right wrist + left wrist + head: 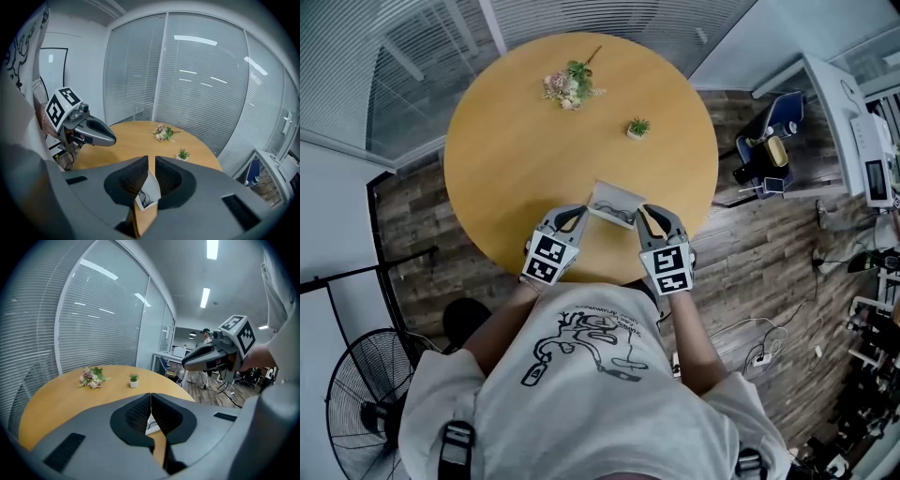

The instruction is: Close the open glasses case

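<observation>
**Head view.** The glasses case (614, 203) lies open on the round worktop (516, 159), close to its near edge. The raised lid is on the far side, and a thin dark shape, probably the spectacles, lies in the tray. The left claw (581, 215) sits just beside the case's left end and the right claw (648, 217) just beside its right end. I cannot confirm contact on either side. A flower sprig (570, 86) and a small potted plant (638, 127) stand well apart on the far half.

**Left gripper view.** The left claw (151, 401) is closed pad to pad, with nothing held. A sliver of the white case (151, 427) shows beyond the tips. The right claw (190, 363) hangs to the right, above the worktop edge.

**Right gripper view.** The right claw (151, 161) stands at a narrow gap. The case (149, 193) is visible through that gap, beyond the tips, and I see no pad pressing on it. The left claw (110, 136) is at the left.

**Hazards from this position, as I judge them:**
- Case slides off the near edge. Cause: a lid push directed toward me, with no counter-hold on the tray.
- Case spins or tips. Cause: pressing the lid at one end only.
- Lid stops short or pinches the contents. Cause: the dark item standing proud of the tray.
- Case is knocked sideways. Cause: the closed left claw acting as a blunt point as it descends.
</observation>
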Available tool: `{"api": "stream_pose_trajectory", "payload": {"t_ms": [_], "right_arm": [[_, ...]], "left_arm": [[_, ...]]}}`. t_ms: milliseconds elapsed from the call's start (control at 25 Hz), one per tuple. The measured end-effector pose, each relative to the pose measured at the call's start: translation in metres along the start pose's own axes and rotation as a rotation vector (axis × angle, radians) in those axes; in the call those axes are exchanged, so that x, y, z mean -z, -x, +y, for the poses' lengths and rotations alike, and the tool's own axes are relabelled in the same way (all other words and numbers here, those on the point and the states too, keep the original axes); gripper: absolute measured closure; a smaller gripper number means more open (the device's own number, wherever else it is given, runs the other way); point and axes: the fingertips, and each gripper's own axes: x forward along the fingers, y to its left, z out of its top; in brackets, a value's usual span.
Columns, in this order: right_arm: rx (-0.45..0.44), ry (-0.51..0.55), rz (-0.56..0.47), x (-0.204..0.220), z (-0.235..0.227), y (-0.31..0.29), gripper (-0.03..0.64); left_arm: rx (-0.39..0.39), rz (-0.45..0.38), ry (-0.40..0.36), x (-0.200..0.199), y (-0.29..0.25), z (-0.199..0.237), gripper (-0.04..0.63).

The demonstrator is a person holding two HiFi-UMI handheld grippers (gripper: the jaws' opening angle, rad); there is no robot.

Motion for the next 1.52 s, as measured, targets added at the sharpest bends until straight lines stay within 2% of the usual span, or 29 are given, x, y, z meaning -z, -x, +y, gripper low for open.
{"api": "stream_pose_trajectory", "payload": {"t_ms": [520,680,1520], "right_arm": [[-0.001,0.050,0.041,0.033,-0.008,-0.022,0.557],[-0.008,0.070,0.063,0.041,-0.010,-0.026,0.548],[-0.050,0.110,0.181,0.087,-0.036,-0.071,0.520]], "left_arm": [[0.011,0.093,-0.016,0.043,-0.026,0.004,0.572],[0.018,0.110,0.012,0.055,-0.032,0.005,0.572],[0.018,0.212,-0.006,0.085,-0.063,0.019,0.572]]}}
